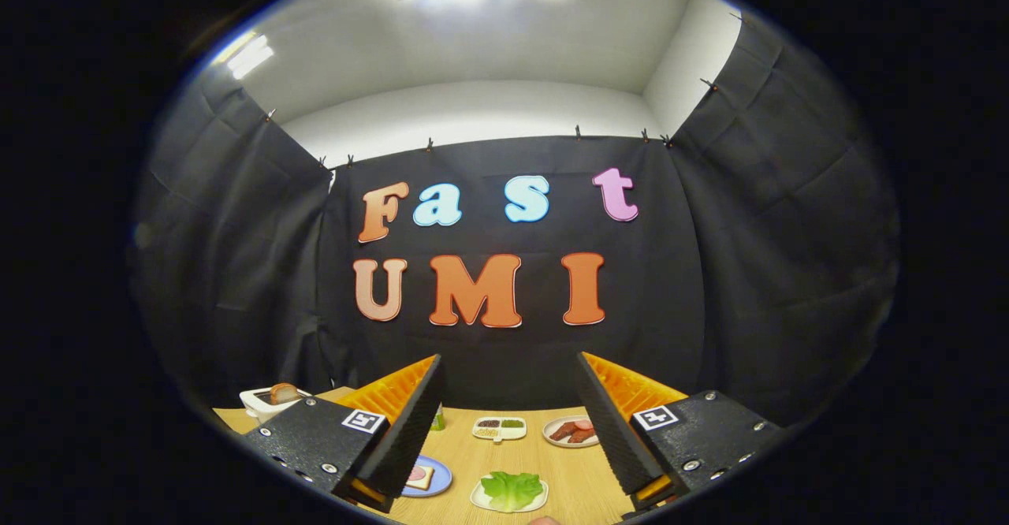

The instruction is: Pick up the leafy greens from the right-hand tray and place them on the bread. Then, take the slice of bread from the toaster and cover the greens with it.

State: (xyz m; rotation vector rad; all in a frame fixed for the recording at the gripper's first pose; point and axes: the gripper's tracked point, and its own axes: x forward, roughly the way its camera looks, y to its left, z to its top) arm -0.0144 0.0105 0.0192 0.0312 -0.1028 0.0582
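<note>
Hovering with fingers (508,422) spread wide and empty, the gripper faces the leafy greens (511,489) on the near tray (478,498); they look light, soft, easily torn, best pinched mid-leaf.

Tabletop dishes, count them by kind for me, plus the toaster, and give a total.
Round plates: 2, blue with bread, white with meat
Trays: 2, leafy greens, divided tray
Toaster: 1
Total: 5
The gripper hangs open above them.
</note>
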